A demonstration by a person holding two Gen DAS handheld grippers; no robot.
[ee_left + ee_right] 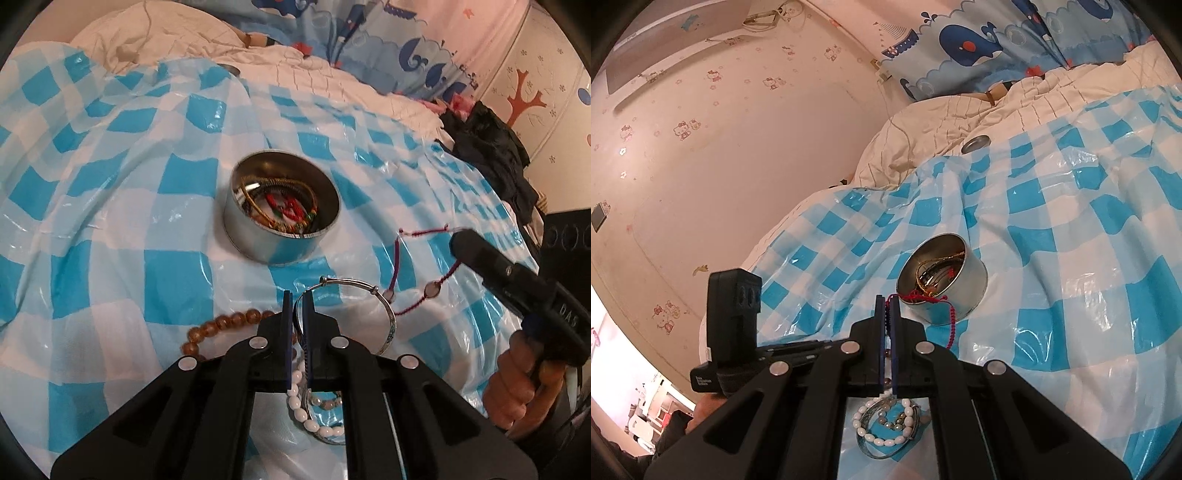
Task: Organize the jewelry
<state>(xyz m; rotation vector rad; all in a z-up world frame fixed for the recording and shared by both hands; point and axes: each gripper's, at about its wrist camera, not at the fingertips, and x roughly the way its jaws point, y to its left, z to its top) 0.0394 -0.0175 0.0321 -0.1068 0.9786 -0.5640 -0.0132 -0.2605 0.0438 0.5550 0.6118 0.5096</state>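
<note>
Silver bangle (373, 314): clamped in left gripper (298, 306), lifted off checked sheet (110, 221). Purple-red cord bracelet (951, 317): pinched in right gripper (887, 314), just before round tin (282, 218). Amber beads (221, 325), white bead bracelet (886, 439) below.

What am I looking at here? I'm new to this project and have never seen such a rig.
No robot: a person holds a two-finger gripper in each hand, with a fisheye camera on each looking along its fingers. One picture comes from the left gripper, the other from the right gripper. Both look over a blue-checked plastic sheet on a bed. On it stands an open round tin already holding cords and bracelets. The left gripper is shut on a silver bangle; the right is shut on a red cord bracelet, seen from the left camera too. An amber bead bracelet and a white bead bracelet still lie on the sheet.
</note>
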